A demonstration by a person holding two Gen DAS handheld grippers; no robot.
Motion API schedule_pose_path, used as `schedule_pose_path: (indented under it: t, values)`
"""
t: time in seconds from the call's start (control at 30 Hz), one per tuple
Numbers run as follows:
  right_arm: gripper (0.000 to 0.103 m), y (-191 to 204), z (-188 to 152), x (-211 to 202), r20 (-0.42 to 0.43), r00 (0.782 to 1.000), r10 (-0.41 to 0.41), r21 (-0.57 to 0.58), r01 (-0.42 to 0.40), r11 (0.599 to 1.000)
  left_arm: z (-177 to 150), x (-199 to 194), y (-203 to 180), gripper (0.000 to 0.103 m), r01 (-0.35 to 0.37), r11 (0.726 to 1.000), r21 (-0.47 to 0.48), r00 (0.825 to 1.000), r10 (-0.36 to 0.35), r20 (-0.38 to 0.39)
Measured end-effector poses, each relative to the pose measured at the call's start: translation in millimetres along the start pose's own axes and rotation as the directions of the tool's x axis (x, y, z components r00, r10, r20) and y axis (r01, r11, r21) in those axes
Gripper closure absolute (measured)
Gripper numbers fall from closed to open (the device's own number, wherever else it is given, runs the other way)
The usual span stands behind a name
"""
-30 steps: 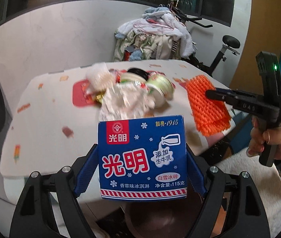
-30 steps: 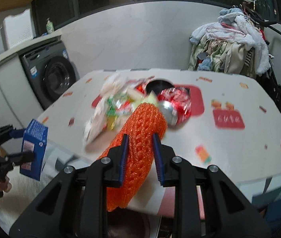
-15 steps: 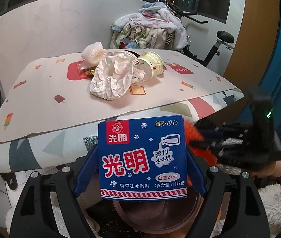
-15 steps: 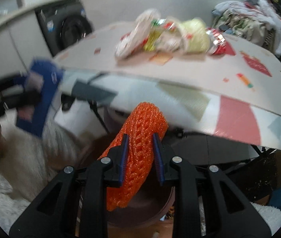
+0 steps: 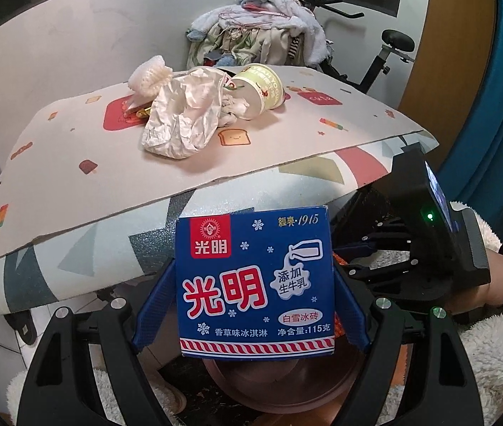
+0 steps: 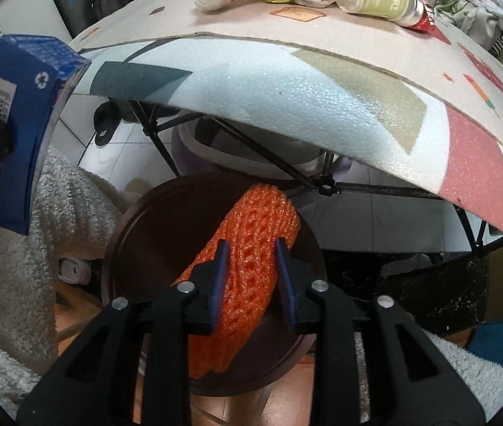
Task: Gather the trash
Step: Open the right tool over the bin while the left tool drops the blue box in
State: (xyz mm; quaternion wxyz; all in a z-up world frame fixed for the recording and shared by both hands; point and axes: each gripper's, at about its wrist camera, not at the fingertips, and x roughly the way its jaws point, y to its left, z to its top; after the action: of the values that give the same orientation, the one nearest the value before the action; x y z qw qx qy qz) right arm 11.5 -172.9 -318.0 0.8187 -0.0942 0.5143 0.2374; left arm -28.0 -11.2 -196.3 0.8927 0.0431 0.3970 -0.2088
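Your right gripper (image 6: 251,280) has the orange foam net (image 6: 247,269) between its blue pads, jaws just beginning to open, pads apparently still against the net; it hangs over the dark round bin (image 6: 152,234) below the table edge. Your left gripper (image 5: 255,305) pinches the blue ice-cream carton (image 5: 255,280) by its sides, above the same bin (image 5: 269,380). Farther off, on the table (image 5: 74,191): crumpled white paper (image 5: 184,120), a tipped yogurt cup (image 5: 260,88), more wrappers. Behind, heaped laundry (image 5: 258,25).
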Motion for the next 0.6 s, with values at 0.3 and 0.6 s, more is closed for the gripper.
schedule_pose_path:
  t: [0.3, 0.6]
  values:
    - [0.056, -8, 2, -4, 0.017, 1.000, -0.009, 0.041, 0.009, 0.999, 0, 3, 1, 0.023, 0.004, 1.000, -0.012, 1.000, -0.004, -0.013]
    - [0.009, -21, 4, -42, 0.180, 0.980, -0.081, 0.119, 0.060, 0.991, 0, 8, 1, 0.023, 0.011, 1.000, -0.011, 0.999, -0.012, -0.032]
